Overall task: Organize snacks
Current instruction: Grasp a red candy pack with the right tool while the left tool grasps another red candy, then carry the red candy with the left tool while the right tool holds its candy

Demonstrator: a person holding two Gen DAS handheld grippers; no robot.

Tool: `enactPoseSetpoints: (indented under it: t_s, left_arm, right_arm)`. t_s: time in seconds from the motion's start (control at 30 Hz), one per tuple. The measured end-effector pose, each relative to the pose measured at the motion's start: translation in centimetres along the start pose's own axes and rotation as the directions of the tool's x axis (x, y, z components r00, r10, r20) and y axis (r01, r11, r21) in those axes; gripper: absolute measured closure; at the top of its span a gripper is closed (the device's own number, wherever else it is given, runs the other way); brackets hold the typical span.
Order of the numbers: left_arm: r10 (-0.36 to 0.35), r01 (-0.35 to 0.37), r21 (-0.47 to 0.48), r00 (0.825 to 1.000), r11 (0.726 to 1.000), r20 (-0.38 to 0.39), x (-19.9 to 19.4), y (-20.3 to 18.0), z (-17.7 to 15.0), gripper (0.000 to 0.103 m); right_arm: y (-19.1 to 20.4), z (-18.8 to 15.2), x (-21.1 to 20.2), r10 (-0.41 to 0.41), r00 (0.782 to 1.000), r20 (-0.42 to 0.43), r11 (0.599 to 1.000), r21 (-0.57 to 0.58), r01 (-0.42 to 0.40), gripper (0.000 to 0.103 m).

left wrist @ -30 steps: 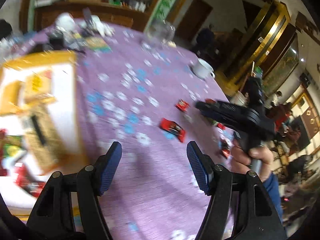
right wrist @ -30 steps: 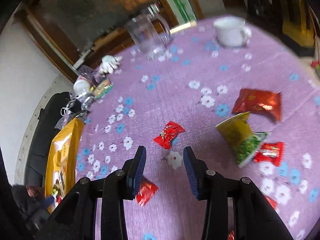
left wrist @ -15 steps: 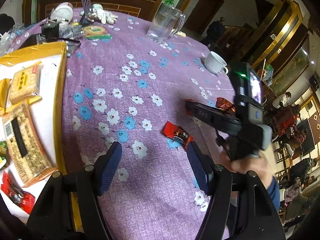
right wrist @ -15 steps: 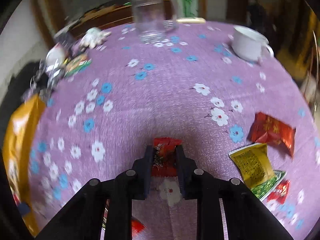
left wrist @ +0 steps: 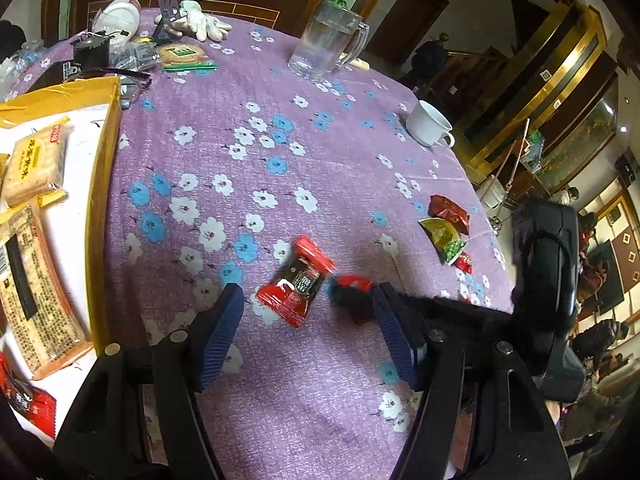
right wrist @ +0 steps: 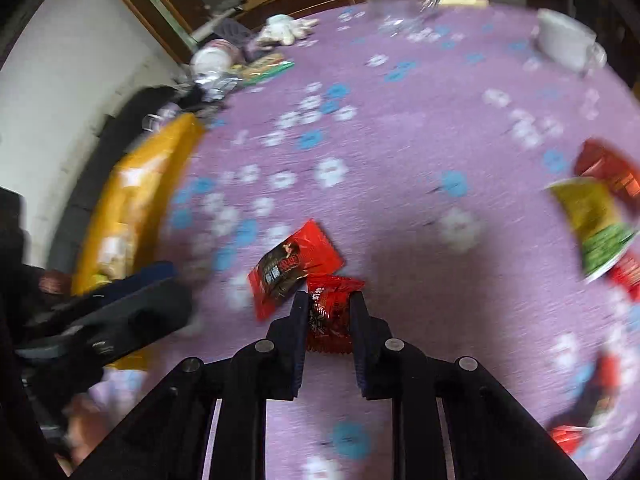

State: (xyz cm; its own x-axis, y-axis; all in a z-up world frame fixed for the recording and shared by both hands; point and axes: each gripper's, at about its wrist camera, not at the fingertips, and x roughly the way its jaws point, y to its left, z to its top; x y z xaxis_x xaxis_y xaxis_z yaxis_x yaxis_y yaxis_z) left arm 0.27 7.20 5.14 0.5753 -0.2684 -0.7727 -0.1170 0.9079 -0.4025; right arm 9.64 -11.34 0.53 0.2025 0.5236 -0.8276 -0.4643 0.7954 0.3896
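Step in hand: the right gripper (right wrist: 329, 312) carries a small red packet (right wrist: 330, 314) clamped between its pads; judged from the task, its place is the yellow box (left wrist: 102, 160) at the table's left edge.
Right tool: narrow, jaws pressed on the small packet's crinkled sides.
Left tool: the left gripper (left wrist: 310, 336) stands half wide and holds nothing; a larger red packet (left wrist: 298, 286) lies on the cloth just ahead of its pads.
Doing it well: grip should stay on the packet's body, not its thin sealed edge, lest the slick foil slip; the carry should clear the box's raised wall.
Larger packet: flat, glossy, dark print, near the table's middle, just beside the held one.
Other snacks: red and green-yellow packets (left wrist: 446, 228) near the right edge.
Table (left wrist: 248, 80): round, covered in purple cloth with white and blue flowers.
Box contents: flat pale biscuit packs (left wrist: 34, 160).
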Motion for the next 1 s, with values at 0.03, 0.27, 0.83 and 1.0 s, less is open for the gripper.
enactPoseSetpoints:
  t_s: [0.03,0.27,0.83,1.0]
  left_arm:
    - [0.008,-0.008,0.006,1.000,1.000,-0.003,0.1,-0.1,0.0,0.037]
    - [0.119,-0.111,0.183,0.992,0.977,-0.035,3.0,-1.9,-0.5,0.038]
    - [0.107,-0.111,0.205,0.994,0.972,0.032,4.9,-1.2,-0.7,0.077]
    - [0.096,-0.103,0.203,0.994,0.974,0.047,4.5,-1.4,-0.5,0.079]
  right_arm:
    - [-0.2,0.2,-0.2,-0.025,0.999,0.020,1.000,0.006,0.025,0.082]
    - [-3.9,1.2,-1.4,-0.019,0.992,0.128,0.993,0.114,0.005,0.082]
    - [-2.9,0.7,-2.2,-0.010,0.983,0.181,0.998,0.057,0.000,0.082]
    - [-3.0,0.8,-2.3,-0.021,0.982,0.187,0.998,0.058,0.010,0.082]
